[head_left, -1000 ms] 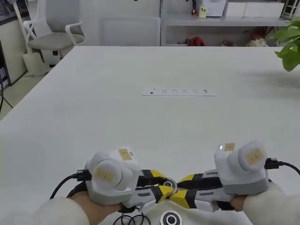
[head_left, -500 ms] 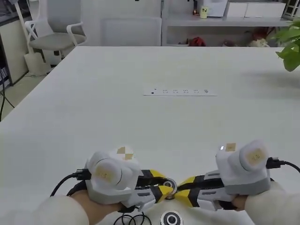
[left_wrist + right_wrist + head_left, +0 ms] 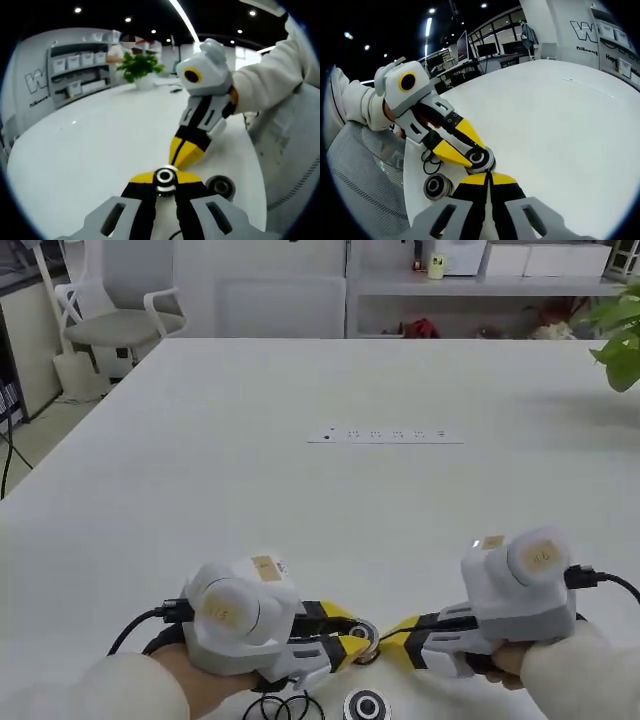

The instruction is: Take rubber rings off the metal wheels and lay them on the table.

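right tongs (image 3: 489, 177) withdrawn, wheel (image 3: 165, 176) still clamped

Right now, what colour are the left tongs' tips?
Yellow over black; the left tongs show it best in the left gripper view.

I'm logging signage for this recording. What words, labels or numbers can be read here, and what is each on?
"W": big wall sign, rest cut off; same letter on the wall in the left gripper view.
Smaller wall lettering beneath it: too blurred to read.
Marks on the white strip on the table: too small to read.
Yellow sticker on the left gripper: unreadable.
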Available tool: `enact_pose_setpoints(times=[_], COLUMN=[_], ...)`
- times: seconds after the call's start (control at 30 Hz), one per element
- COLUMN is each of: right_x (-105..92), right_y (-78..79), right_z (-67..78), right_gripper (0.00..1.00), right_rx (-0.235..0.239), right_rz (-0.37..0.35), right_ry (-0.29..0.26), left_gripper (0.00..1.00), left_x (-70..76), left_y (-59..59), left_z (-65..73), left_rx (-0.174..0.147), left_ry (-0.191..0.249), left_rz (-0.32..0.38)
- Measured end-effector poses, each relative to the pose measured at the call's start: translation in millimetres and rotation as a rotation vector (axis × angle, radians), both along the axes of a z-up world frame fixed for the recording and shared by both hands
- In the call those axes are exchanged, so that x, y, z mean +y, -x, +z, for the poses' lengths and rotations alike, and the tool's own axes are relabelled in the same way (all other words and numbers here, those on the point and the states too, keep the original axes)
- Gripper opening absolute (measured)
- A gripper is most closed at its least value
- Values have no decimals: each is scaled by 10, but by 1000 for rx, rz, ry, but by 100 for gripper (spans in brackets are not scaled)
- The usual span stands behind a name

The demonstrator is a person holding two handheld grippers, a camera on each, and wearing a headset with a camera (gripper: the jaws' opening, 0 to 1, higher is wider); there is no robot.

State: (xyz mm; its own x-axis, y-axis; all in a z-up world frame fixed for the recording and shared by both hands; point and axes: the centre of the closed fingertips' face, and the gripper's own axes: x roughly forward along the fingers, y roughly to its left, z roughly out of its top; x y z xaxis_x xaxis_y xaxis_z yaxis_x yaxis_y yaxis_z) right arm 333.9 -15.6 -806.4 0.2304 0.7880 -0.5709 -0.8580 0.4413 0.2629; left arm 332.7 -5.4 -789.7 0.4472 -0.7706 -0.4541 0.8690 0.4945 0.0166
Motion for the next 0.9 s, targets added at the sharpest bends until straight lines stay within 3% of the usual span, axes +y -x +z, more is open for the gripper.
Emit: enact_pose_setpoints(times=[0.2, 0.4, 0.9], right_x=[-27, -25, -8], right_y=[-31, -27, -36], right_z=[77, 79, 110], right_gripper=[0, 0, 0], right_rx=[96, 147, 179], right_rz=[-75, -102, -128], right_ry=[-58, -71, -93], left_gripper=[14, 14, 14], left_x=[8, 6, 5], left_y=[4, 10, 3], left_z=[1, 2, -1], left_rx=[-8, -6, -10], left_ry=[-8, -8, -21], left_rz=[-7, -13, -11])
